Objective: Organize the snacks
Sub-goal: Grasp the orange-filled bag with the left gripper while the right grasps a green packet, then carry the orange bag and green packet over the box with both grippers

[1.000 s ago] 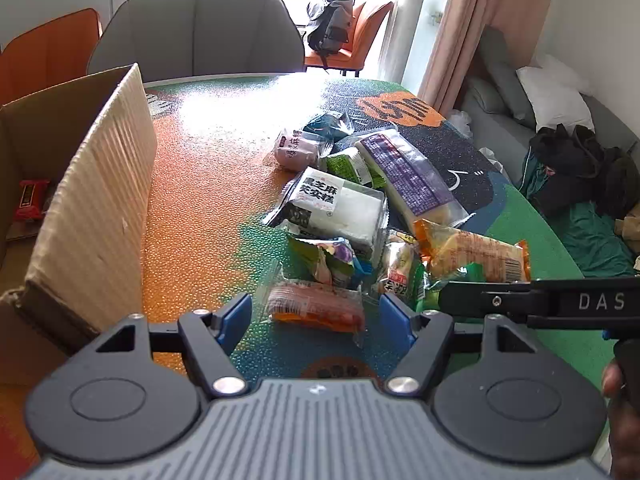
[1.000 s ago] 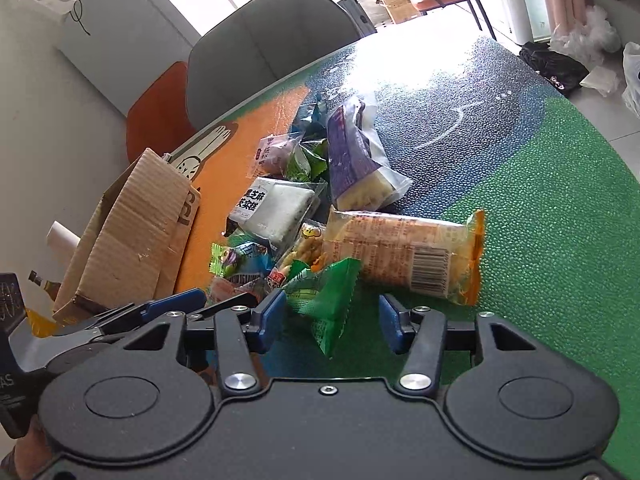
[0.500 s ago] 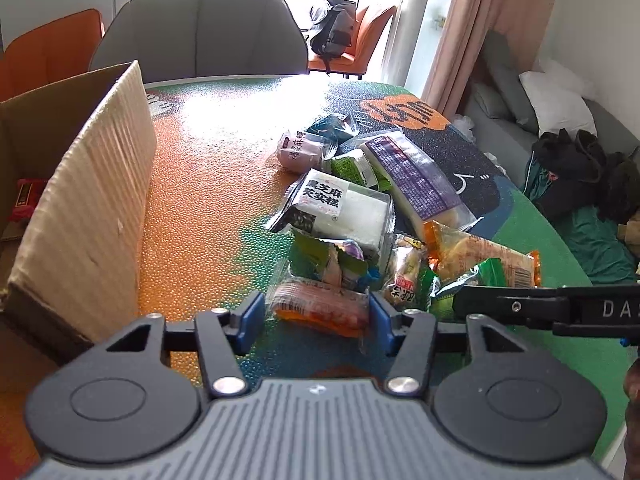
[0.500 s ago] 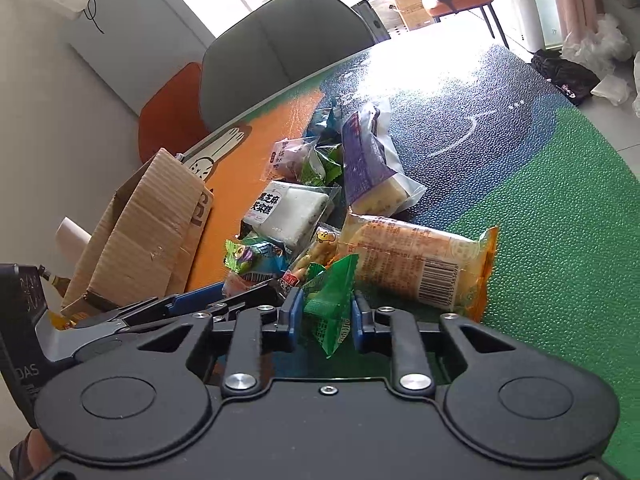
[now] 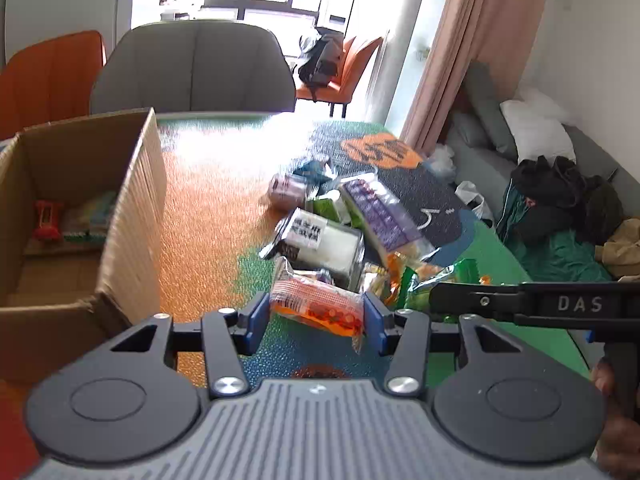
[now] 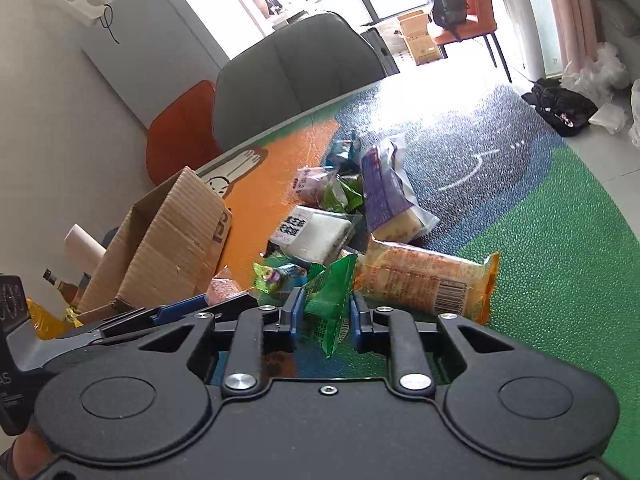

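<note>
- The left gripper (image 5: 316, 316), whose jaws have just been closing, now clamps the orange snack packet (image 5: 318, 307) that lay flat a second ago — it is raised off the table (image 5: 208, 216).
- The right gripper (image 6: 325, 314) has pinched tight on the green packet (image 6: 330, 300), also lifted.
- Only the left view shows inside the cardboard box (image 5: 132, 216): a red item (image 5: 47, 220).
- Only the right view shows the long orange packet (image 6: 424, 280) whole.

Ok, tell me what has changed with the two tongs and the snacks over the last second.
Both tongs have just been closing. The left tongs now grip the orange packet and the right tongs are shut on the green packet; both packets have come up off the table. The remaining snack pile and the cardboard box stayed put.
</note>
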Demonstrator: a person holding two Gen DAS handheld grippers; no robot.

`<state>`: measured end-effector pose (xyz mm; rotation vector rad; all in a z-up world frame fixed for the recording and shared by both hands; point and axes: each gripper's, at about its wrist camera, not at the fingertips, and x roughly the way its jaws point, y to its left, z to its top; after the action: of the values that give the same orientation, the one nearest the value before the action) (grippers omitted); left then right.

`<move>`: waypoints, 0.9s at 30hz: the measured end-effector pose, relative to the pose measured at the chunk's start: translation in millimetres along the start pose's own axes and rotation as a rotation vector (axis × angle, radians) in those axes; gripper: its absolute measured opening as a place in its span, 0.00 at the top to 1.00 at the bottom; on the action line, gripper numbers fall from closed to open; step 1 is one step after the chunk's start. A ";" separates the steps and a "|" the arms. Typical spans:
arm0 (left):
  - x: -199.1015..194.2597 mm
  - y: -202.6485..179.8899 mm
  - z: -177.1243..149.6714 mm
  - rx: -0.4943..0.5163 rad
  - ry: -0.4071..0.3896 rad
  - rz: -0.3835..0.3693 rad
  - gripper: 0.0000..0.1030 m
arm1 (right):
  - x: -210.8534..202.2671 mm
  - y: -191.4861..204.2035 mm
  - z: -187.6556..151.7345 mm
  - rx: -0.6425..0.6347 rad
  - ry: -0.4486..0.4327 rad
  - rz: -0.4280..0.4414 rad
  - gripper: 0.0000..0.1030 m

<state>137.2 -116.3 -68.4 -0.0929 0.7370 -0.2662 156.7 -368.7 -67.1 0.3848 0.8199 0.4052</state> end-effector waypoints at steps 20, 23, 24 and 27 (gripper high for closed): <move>-75.3 40.8 30.7 -0.048 -0.139 0.030 0.52 | -6.9 74.6 31.7 -0.115 -0.105 0.072 0.79; -81.4 53.6 33.0 -0.063 -0.149 0.047 0.52 | -2.1 87.9 34.4 -0.129 -0.110 0.083 0.79; -84.2 58.7 33.1 -0.066 -0.153 0.053 0.53 | -1.6 92.7 35.2 -0.134 -0.113 0.087 0.79; -87.9 72.5 33.5 -0.078 -0.157 0.074 0.53 | 2.9 104.8 36.8 -0.148 -0.115 0.094 0.79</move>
<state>112.6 -23.0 0.7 -0.1580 0.5937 -0.1572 166.0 -283.8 4.1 0.3064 0.6566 0.5235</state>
